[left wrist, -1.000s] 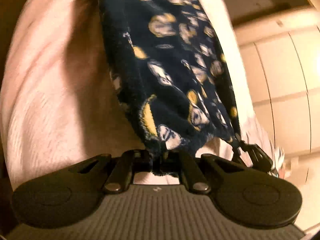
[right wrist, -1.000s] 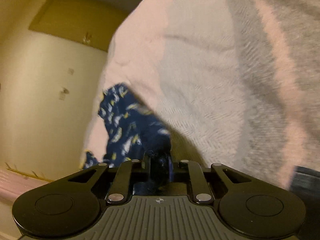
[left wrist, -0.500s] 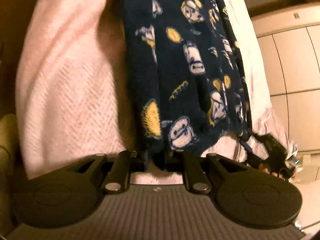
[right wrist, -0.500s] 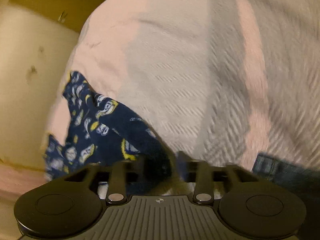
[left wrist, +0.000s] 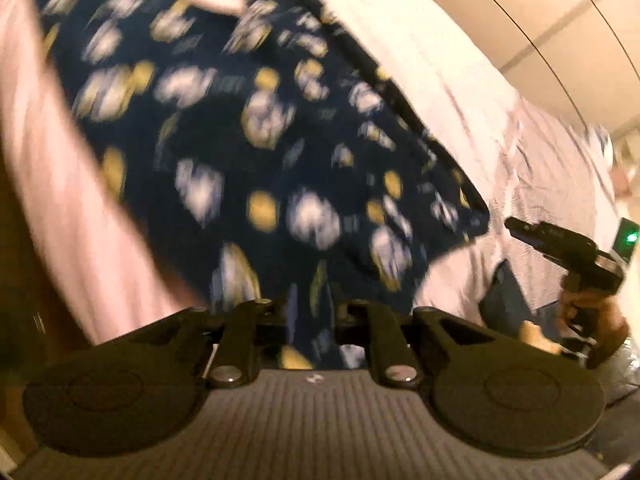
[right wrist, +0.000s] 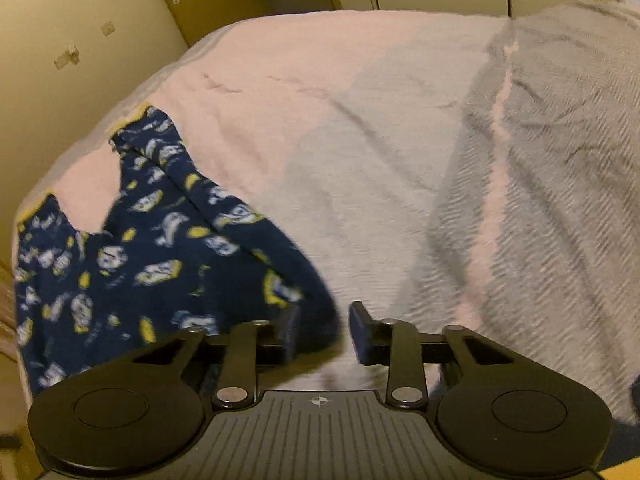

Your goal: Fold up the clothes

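- Your left gripper (left wrist: 311,320) is pinched narrow on the near edge of the navy printed garment (left wrist: 248,152), which runs between its fingers; the picture is blurred, so the print shows only as white and yellow blotches.
- Your right gripper (right wrist: 323,330) has its jaws wide apart; the garment's (right wrist: 152,248) corner lies against the left finger, the right finger (right wrist: 360,332) is clear of it.
- Only the left wrist view shows your other hand's tool (left wrist: 568,256) at the far right, and a dark blue item (left wrist: 506,300) beside it.
- Only the right wrist view shows the garment's far notched edge, yellow-trimmed, near the edge of the pink-and-grey blanket (right wrist: 400,140) by the cupboard doors (right wrist: 80,40).
- Bare blanket spreads ahead and to the right.
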A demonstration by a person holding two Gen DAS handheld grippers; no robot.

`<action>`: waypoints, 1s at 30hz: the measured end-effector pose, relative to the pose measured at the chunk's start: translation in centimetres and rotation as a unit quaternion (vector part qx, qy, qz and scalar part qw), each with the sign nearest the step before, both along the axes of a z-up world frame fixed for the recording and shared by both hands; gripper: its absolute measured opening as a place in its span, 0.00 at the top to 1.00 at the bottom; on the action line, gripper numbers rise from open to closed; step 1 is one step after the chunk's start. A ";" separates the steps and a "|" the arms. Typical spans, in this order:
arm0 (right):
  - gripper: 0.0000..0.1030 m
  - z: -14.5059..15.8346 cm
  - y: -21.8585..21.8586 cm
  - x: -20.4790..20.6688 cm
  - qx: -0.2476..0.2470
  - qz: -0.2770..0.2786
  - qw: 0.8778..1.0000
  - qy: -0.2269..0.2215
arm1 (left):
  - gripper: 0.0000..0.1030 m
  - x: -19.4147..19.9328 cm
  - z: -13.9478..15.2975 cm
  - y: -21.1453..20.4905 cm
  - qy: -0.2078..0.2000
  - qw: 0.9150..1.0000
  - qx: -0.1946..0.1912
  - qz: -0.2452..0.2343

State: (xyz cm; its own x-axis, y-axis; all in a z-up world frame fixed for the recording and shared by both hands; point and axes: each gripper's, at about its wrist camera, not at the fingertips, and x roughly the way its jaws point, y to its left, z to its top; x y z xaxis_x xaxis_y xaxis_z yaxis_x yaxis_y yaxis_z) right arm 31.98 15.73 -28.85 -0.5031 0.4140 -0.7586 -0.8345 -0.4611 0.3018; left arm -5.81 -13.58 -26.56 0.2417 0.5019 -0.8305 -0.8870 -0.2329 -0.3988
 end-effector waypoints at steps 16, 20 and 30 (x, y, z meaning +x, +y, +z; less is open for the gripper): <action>0.73 -1.2 2.3 -13.1 0.012 -0.167 0.984 -0.058 | 0.93 -15.0 1.0 34.0 0.133 0.929 0.143 -0.315; 0.72 -1.7 2.7 -16.1 0.015 -0.192 0.976 -0.097 | 0.91 -15.4 -0.4 43.3 0.186 0.854 0.169 -0.456; 0.72 -3.1 4.1 -23.6 0.041 -0.094 0.975 -0.197 | 0.74 -13.2 -4.8 54.4 0.284 0.679 0.197 -0.648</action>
State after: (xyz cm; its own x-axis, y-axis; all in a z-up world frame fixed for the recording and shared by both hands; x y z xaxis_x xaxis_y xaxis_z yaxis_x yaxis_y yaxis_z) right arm 8.41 19.80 -31.95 -0.0894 0.5377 -0.8384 -0.9503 -0.2981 -0.0899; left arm -18.98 40.79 -31.34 0.3895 0.3836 -0.8374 -0.2828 0.9150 0.2876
